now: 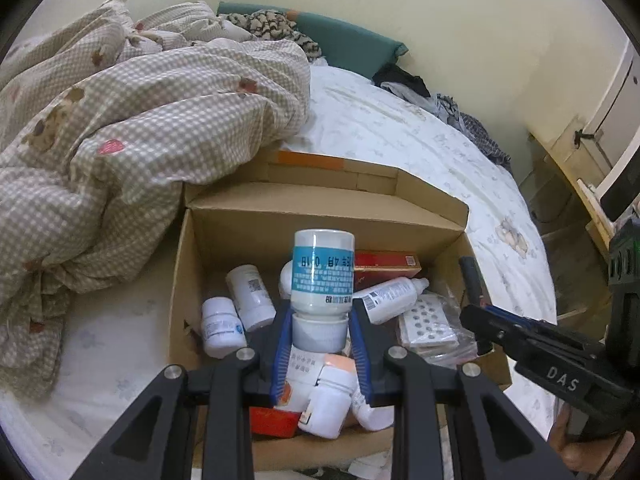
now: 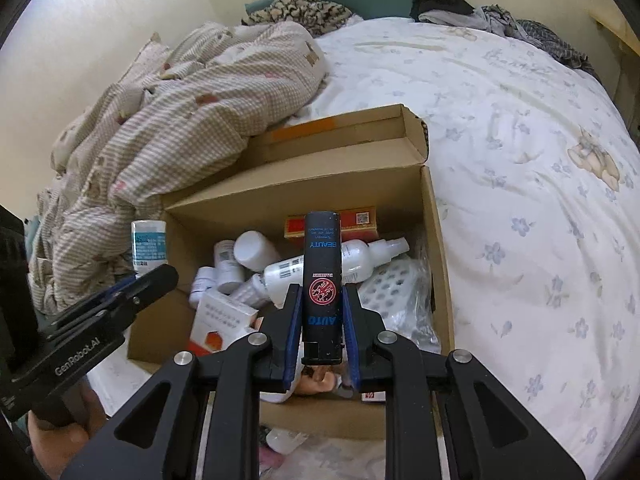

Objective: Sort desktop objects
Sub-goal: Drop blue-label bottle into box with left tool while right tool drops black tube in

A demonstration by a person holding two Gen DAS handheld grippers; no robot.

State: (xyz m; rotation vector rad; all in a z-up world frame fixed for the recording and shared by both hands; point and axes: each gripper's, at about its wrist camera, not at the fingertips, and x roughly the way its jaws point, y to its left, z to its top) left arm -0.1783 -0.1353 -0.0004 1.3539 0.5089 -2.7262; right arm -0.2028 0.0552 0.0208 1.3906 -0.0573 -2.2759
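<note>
My left gripper (image 1: 320, 328) is shut on the cap end of a white pill bottle with a teal label (image 1: 322, 272), held upside down over the open cardboard box (image 1: 182, 264). The same bottle (image 2: 149, 245) shows at the left of the right wrist view, above the box's left wall. My right gripper (image 2: 321, 312) is shut on a black stick lighter (image 2: 321, 280) that stands upright over the box (image 2: 434, 240). Inside the box lie several white bottles (image 1: 250, 292), a white spray bottle (image 2: 344, 262), a red carton (image 1: 386, 264) and a bagged blister pack (image 1: 428, 322).
The box rests on a bed with a white flowered sheet (image 2: 520, 160). A crumpled checked duvet (image 1: 120, 128) lies against the box's left and back. Clothes (image 1: 460, 112) are heaped at the far edge of the bed. A wooden cabinet (image 1: 572, 152) stands to the right.
</note>
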